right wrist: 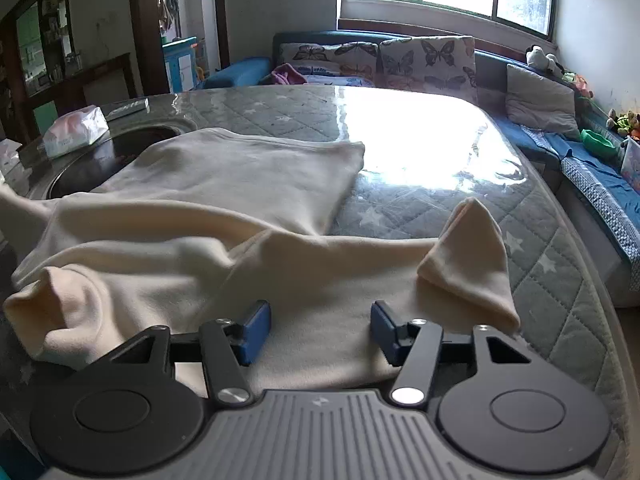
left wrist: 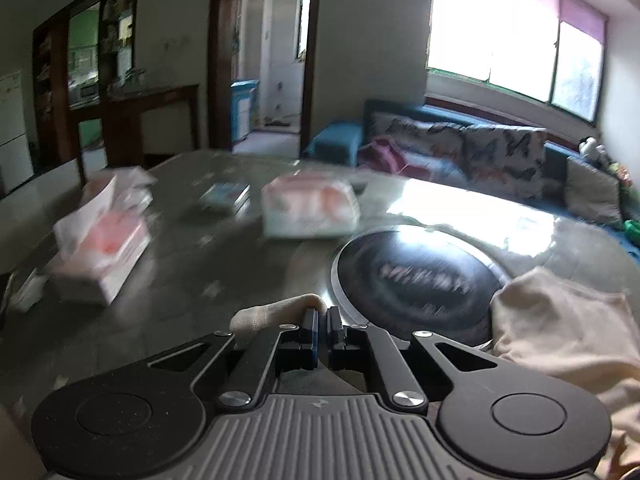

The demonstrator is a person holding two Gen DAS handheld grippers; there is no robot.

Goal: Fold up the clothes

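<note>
Two tissue packs [left wrist: 102,240] [left wrist: 310,208] lie on the desk [left wrist: 192,264], a sheet sticking up from the nearer one; motion blur hides further detail. My left tongs [left wrist: 322,320] are pinched almost closed on a fold of the cream garment [right wrist: 224,184]. My right tongs [right wrist: 320,326] stand wide apart just over the garment, gripping nothing. The garment lies rumpled across the quilted desk, partly over a dark round inset [left wrist: 416,276].
</note>
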